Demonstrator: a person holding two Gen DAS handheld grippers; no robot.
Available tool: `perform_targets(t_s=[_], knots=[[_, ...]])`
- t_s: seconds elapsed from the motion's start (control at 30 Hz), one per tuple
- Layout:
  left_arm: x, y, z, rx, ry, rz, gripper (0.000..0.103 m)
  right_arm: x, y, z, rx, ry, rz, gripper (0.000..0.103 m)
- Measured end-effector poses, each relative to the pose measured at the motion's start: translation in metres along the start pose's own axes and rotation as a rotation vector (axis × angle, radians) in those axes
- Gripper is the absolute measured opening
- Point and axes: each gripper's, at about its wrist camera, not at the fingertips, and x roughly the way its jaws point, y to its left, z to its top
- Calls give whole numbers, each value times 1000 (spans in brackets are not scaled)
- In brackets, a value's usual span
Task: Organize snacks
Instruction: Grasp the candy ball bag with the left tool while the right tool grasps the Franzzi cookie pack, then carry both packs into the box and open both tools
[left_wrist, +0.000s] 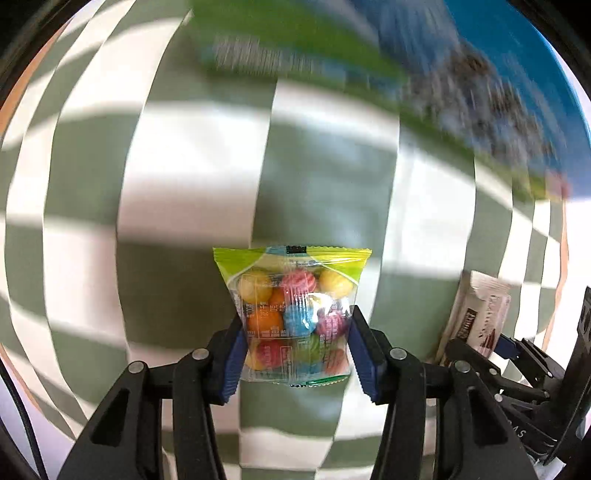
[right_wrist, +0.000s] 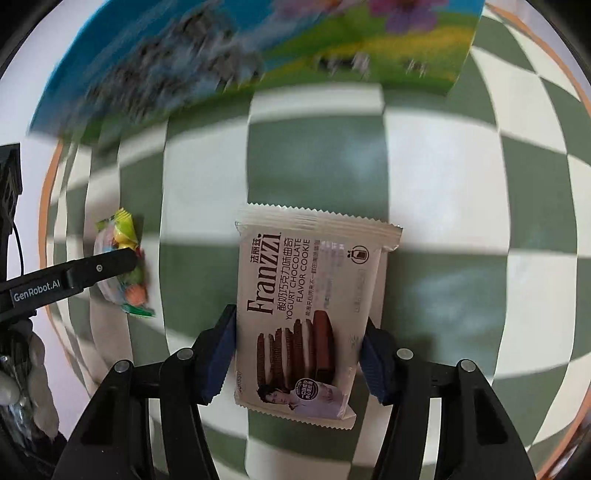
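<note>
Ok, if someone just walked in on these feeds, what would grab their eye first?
The clear candy bag of bright multicoloured sweets, clamped in the left gripper above the green-and-white checkered cloth. Next, the Franzzi cookie pack in the right gripper, and the blurred blue-green box beyond.

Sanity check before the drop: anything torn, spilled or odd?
Nothing stands out. The left gripper clamps the candy bag, the right gripper the cookie pack; both wrappers look sealed. Blur hides detail on the colourful box.

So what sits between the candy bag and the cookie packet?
Only bare green-and-white checkered cloth, seen in the right wrist view, separates the clear bag of colourful candies from the white Franzzi chocolate cookie packet.
</note>
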Motion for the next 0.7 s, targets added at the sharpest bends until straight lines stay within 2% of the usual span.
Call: perform_targets(t_s=[0.17, 0.33, 0.37, 0.4, 0.63, 0.7], knots=[[15, 2, -46, -19, 56, -15, 48, 2, 3, -32, -40, 74, 10, 62], [32, -2, -42, 15, 83, 22, 50, 4, -10, -26, 13, 79, 34, 62], [35, -5, -40, 27, 89, 35, 50, 6, -12, -38, 21, 82, 35, 63], [38, -1, -40, 30, 90, 39, 50, 7, -14, -37, 25, 87, 35, 63], [46, 2, -33, 24, 67, 53, 50, 22, 5, -36, -2, 109, 6, 72], [46, -20, -53, 29, 55, 64, 47, 24, 11, -34, -7, 104, -8, 72]])
